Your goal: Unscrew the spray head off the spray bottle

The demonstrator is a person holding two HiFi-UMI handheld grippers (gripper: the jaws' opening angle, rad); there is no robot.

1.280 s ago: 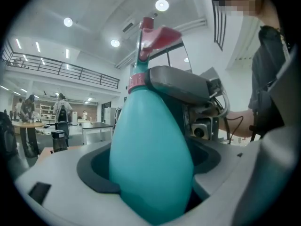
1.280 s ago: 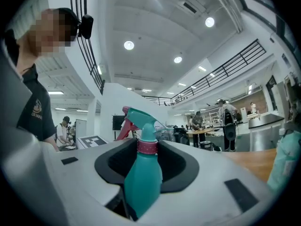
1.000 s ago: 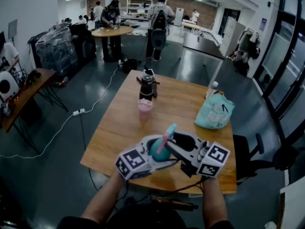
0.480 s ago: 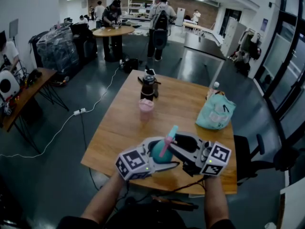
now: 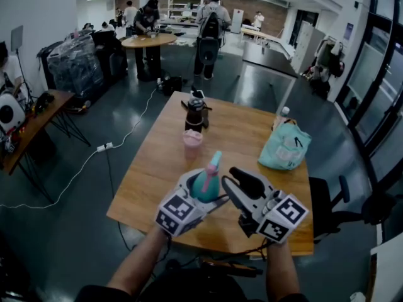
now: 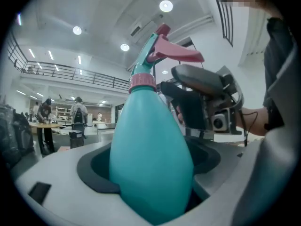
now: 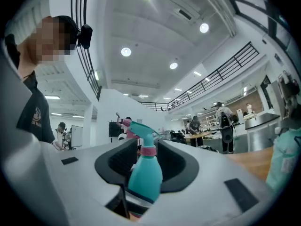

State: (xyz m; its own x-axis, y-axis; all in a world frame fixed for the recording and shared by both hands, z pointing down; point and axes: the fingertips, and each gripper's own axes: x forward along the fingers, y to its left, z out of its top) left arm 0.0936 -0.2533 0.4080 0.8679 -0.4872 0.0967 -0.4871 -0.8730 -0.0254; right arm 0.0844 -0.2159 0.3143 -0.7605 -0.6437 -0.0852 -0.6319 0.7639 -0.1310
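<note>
Over the table (image 5: pixel 162 163), the left gripper (image 5: pixel 205 194) grips a teal spray bottle (image 6: pixel 150 159).

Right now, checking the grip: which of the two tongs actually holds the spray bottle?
The left tongs: the teal spray bottle is clamped between them, while the right tongs stand open beside it, gripping nothing.

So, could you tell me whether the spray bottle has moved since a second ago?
Yes. Held in the left gripper, the spray bottle has shifted up the head view and slightly left, closer to the pink cup.
</note>
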